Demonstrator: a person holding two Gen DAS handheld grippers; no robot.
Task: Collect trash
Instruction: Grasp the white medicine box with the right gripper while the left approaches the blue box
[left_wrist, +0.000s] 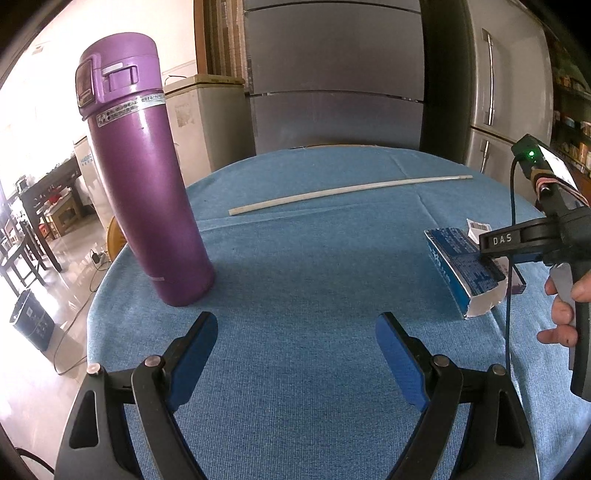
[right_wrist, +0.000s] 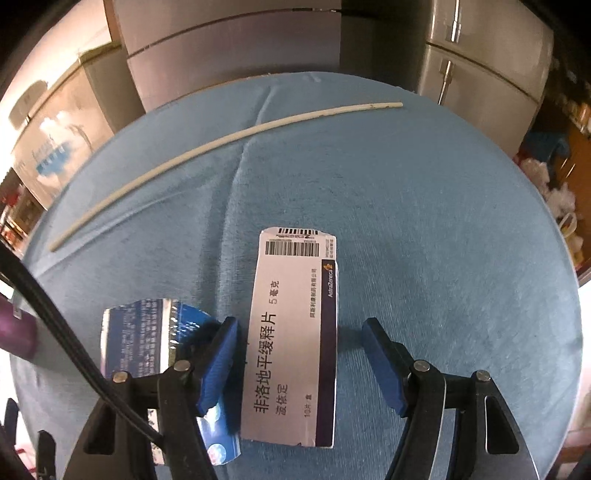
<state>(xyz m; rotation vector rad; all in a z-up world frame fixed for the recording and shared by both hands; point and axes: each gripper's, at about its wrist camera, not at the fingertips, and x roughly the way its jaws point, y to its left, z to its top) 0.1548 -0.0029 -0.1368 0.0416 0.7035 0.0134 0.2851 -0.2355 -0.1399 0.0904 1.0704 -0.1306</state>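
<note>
A white medicine box with a purple stripe lies flat on the blue tablecloth. My right gripper is open, its blue pads on either side of the box. A torn blue carton lies just left of it, against the left finger; it also shows in the left wrist view. A long white stick lies across the far part of the table, seen too in the left wrist view. My left gripper is open and empty over bare cloth. The right gripper body shows at the right edge.
A tall purple thermos stands upright at the table's left, just beyond my left finger. The round table's edge drops off at left. Grey cabinets and a fridge stand behind. A bin stands on the floor at left.
</note>
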